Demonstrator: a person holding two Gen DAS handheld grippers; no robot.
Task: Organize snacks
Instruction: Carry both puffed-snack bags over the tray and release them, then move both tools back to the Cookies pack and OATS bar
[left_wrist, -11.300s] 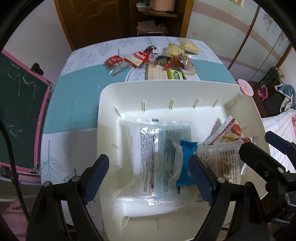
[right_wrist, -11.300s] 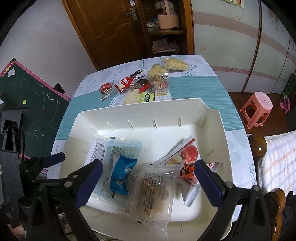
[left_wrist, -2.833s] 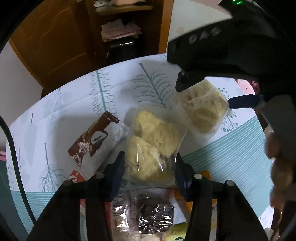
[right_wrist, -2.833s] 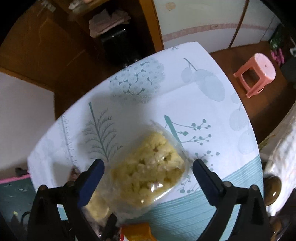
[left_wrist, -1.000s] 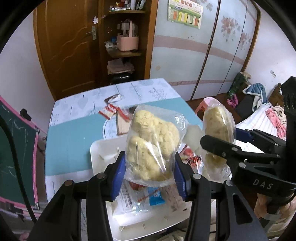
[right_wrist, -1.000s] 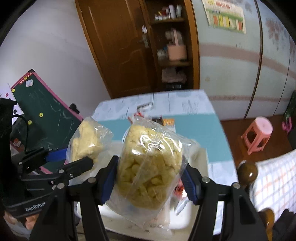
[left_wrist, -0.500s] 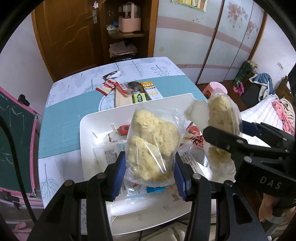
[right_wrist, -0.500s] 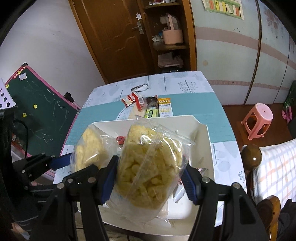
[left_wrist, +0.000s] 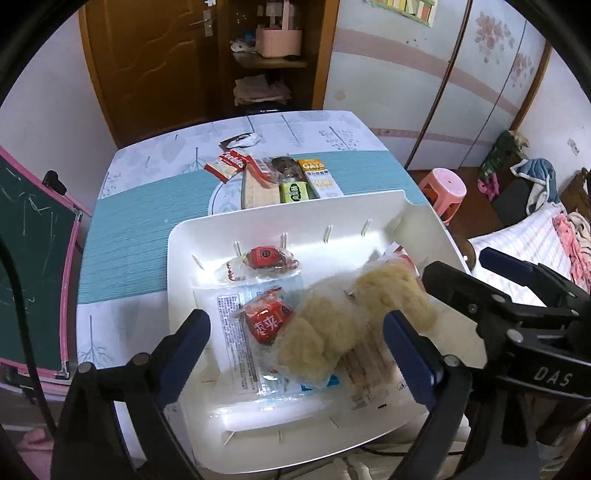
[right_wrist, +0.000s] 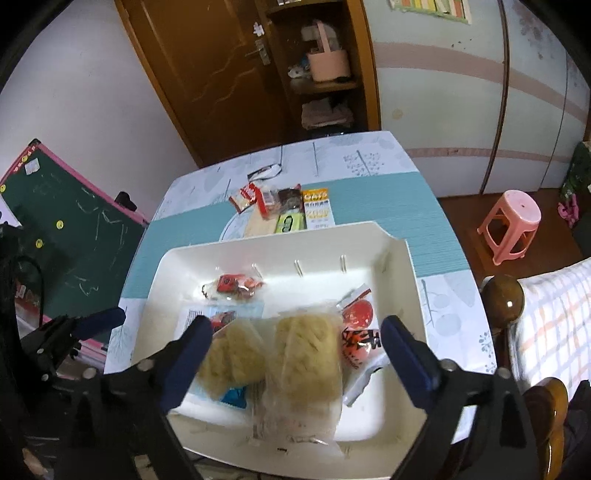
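Note:
A white tray (left_wrist: 184, 258) (right_wrist: 399, 266) sits at the near end of the table and holds several wrapped snacks, among them red packets (left_wrist: 267, 319). Two clear bags of yellow puffed snack lie loose and blurred on that pile. One bag (left_wrist: 317, 332) (right_wrist: 232, 358) is under my left gripper (left_wrist: 297, 343), the other (left_wrist: 395, 291) (right_wrist: 306, 354) under my right gripper (right_wrist: 299, 354). Both grippers' jaws are opening wide, and their pads stand clear of the bags. More snacks (left_wrist: 280, 177) (right_wrist: 284, 206) lie on the table beyond the tray.
A green chalkboard with a pink frame (left_wrist: 29, 258) leans at the table's left side. A pink stool (right_wrist: 509, 221) stands on the floor to the right. A wooden bedpost (right_wrist: 502, 299) and a checked bed cover (right_wrist: 554, 321) are at the near right.
Both grippers were shut on a bag of yellow snack above the tray. Now their jaws stand wide and both bags have dropped onto the snacks in the tray. Both grippers have come lower.

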